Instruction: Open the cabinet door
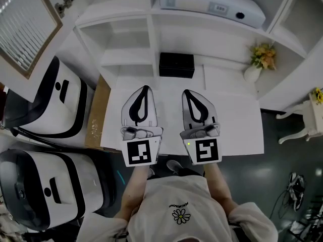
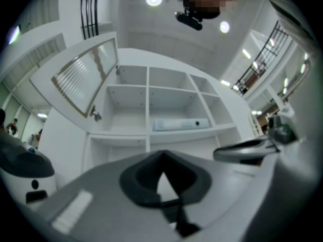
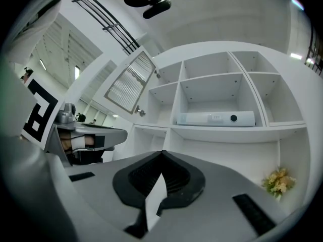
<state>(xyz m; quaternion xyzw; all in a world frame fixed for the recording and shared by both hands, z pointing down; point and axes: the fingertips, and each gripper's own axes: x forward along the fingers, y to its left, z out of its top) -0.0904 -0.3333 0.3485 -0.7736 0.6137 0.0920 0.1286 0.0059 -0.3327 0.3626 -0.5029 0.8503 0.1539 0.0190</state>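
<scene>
cabinet door (image 1: 24,30) stands swung wide open at the left side of the cabinet (image 1: 150,37). it hangs out to the left of the shelves. it has a slatted panel in a wood-coloured frame, and a metal hinge (image 1: 64,5) shows on its edge nearest the cabinet. behind it the white compartments of the cabinet are uncovered.

left gripper (image 1: 145,88) is in front of the cabinet, above the white table (image 1: 237,130) that stands against it. its jaws are pressed together at the tips and nothing is between them. right gripper (image 1: 186,92) is just beside it, on the side away from the door. its jaws are also pressed together, with nothing pinched. both grippers point toward the cabinet and are well apart from the door. neither touches the cabinet.

in one upper compartment of the cabinet lies a long white device (image 1: 212,4). a black box (image 1: 176,64) sits on the table close against the foot of the cabinet, ahead of the two grippers. a white vase with yellow flowers (image 1: 256,67) stands at the cabinet's right end. two white and black machines (image 1: 55,102) stand on the floor to the left of the cabinet, below the open door.
</scene>
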